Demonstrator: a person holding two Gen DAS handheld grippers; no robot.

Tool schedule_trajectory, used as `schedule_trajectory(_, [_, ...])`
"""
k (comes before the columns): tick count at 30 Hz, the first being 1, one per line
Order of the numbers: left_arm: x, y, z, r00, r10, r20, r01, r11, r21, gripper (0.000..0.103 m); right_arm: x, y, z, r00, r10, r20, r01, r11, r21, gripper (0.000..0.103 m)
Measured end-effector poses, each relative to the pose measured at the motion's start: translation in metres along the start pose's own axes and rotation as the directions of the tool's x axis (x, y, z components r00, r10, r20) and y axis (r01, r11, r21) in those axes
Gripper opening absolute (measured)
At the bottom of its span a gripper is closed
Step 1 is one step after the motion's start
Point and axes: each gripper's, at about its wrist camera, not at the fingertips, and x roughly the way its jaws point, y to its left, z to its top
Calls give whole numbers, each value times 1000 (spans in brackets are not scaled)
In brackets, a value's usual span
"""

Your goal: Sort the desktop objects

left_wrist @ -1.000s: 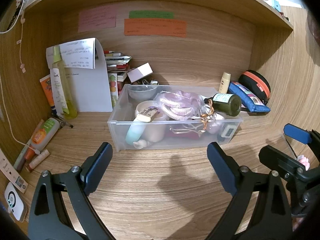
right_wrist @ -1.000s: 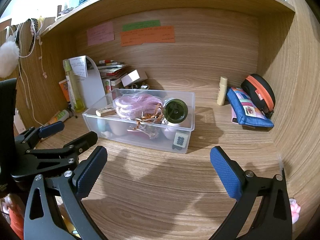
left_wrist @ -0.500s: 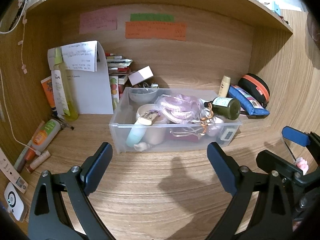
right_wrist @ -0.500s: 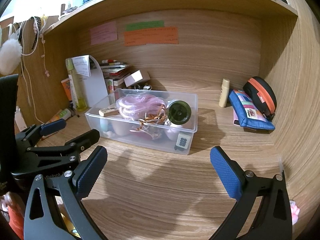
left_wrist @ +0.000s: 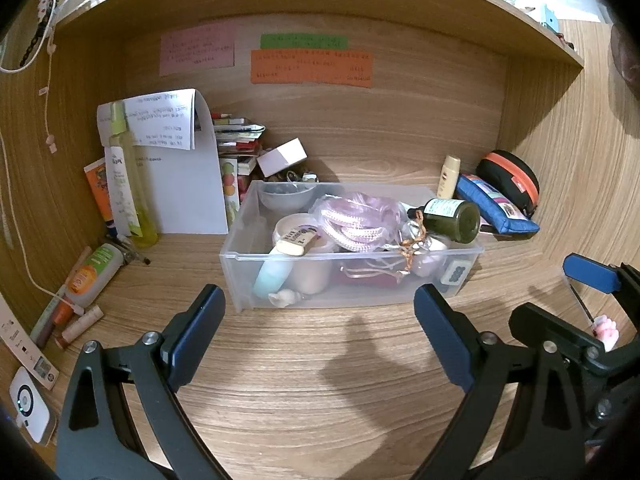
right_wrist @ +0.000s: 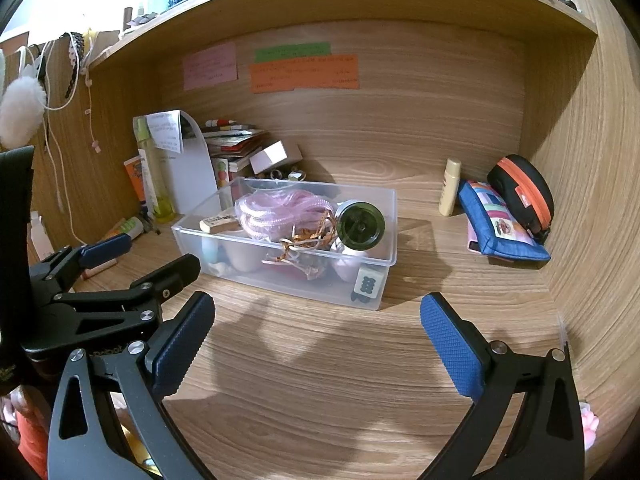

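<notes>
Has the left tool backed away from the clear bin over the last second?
Yes, slightly. In the left wrist view the clear bin now sits higher and a bit smaller above the open left tool, with more bare desk between them.

Three paper notes are stuck on the wooden back wall far ahead: a pink rectangular note, a green strip and an orange sheet. A white cord hangs at left.
</notes>
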Motion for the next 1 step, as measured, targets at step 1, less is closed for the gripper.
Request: schedule_trajectory(1, [0,0,0,1000,-3,-4,3,1000,-4,96,0,0,0,1000,0,-1,0,1000,1,103])
